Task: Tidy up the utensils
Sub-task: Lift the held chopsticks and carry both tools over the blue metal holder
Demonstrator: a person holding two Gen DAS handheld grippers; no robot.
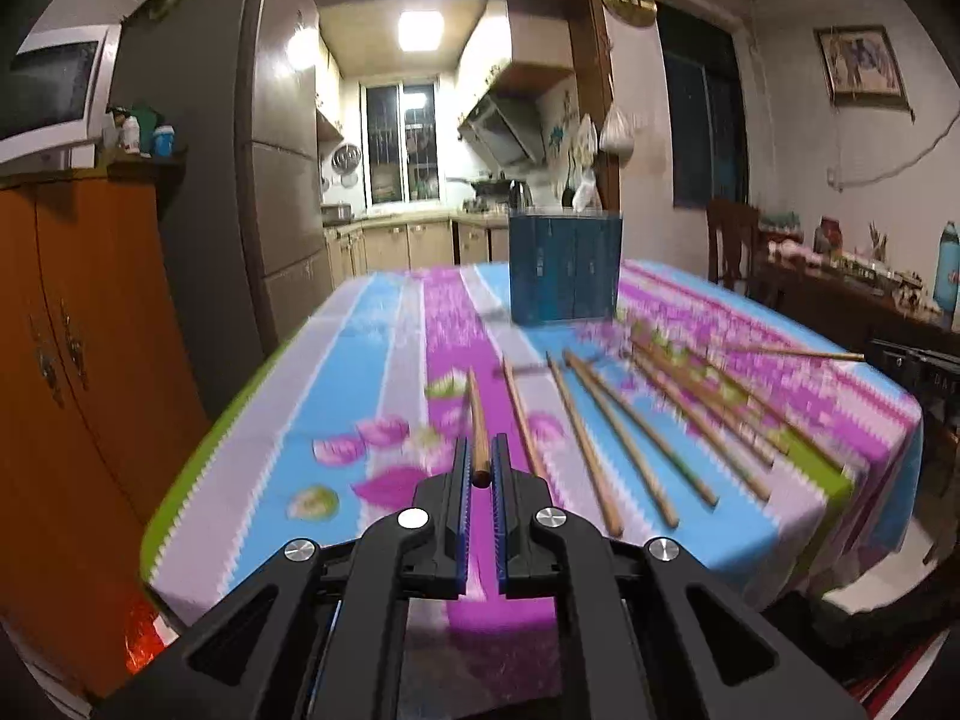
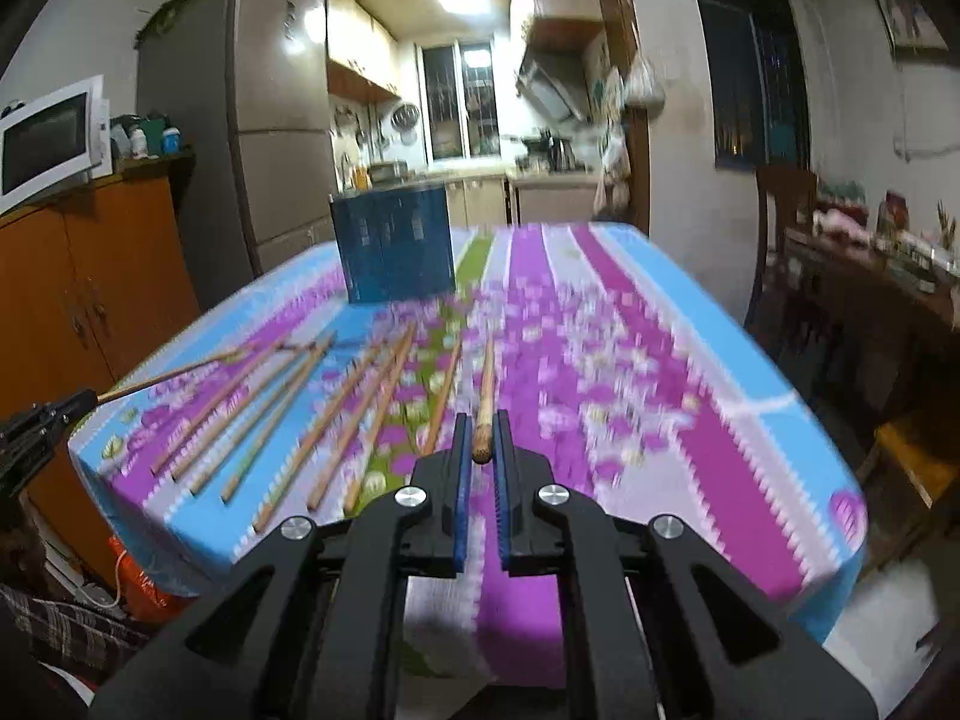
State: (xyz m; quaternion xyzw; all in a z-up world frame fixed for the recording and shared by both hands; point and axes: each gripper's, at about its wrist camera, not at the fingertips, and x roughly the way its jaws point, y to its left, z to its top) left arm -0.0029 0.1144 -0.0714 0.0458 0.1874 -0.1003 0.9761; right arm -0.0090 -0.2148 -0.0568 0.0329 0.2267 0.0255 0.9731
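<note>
My left gripper [image 1: 479, 461] is shut on the thick end of a wooden chopstick [image 1: 477, 420], which points forward above the flowered tablecloth [image 1: 372, 360]. My right gripper [image 2: 481, 439] is likewise shut on another wooden chopstick [image 2: 485, 396]. Several more chopsticks [image 1: 624, 444] lie in a loose row on the cloth, right of the left gripper and left of the right gripper [image 2: 336, 414]. A dark blue square holder [image 1: 564, 267] stands upright at the far side of the table [image 2: 393, 249]. The other gripper [image 2: 36, 426] shows at the left edge of the right wrist view with its chopstick [image 2: 180, 373].
An orange wooden cabinet [image 1: 78, 360] with a microwave [image 1: 48, 90] on top stands left of the table beside a tall grey fridge [image 1: 240, 150]. A wooden chair [image 1: 732, 246] and a cluttered side table [image 1: 870, 282] are at the right. The kitchen lies beyond.
</note>
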